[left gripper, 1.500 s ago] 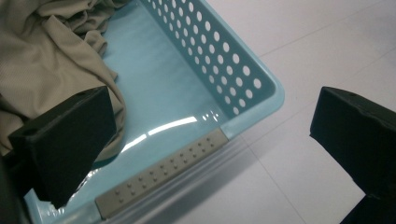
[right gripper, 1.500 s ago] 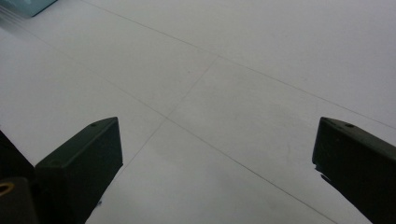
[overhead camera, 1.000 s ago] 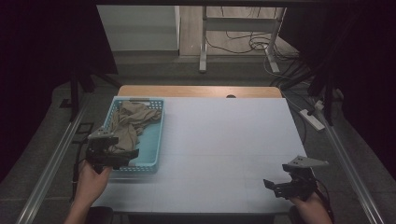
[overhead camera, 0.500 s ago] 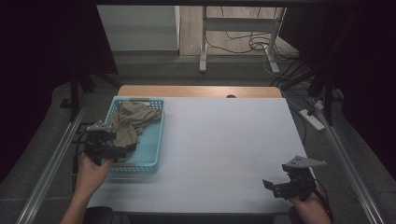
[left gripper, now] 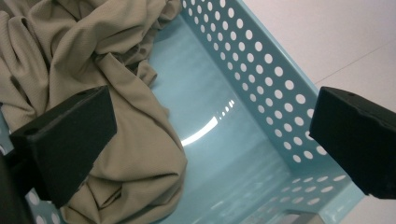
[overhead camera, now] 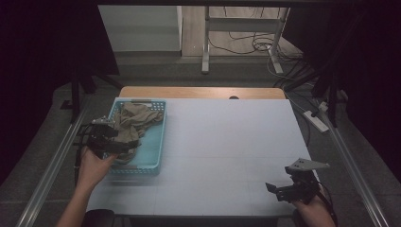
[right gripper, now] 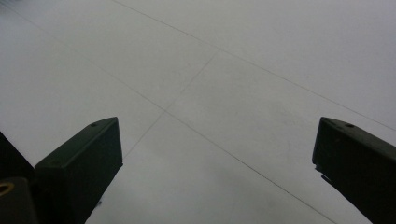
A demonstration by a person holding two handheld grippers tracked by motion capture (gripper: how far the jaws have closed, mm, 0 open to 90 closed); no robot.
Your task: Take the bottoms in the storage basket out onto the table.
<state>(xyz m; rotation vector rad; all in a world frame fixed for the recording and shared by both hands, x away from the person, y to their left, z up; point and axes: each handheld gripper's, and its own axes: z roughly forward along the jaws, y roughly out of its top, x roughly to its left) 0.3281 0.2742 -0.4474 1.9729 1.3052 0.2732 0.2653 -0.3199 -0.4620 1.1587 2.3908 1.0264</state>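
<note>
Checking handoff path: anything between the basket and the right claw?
No. High view shows bare white tabletop between the blue basket and right claw.

A dim lab or test workspace. A white table with a wooden far edge stands between metal rails. Behind it, loose cables lie on the floor beside a metal stand, and a power strip sits at the right.

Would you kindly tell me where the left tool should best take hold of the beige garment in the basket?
Probably the raised fold of the beige garment beside the bare floor of the blue basket. Come from above: the left tool is open over it, and the perforated walls block a sideways approach.
</note>
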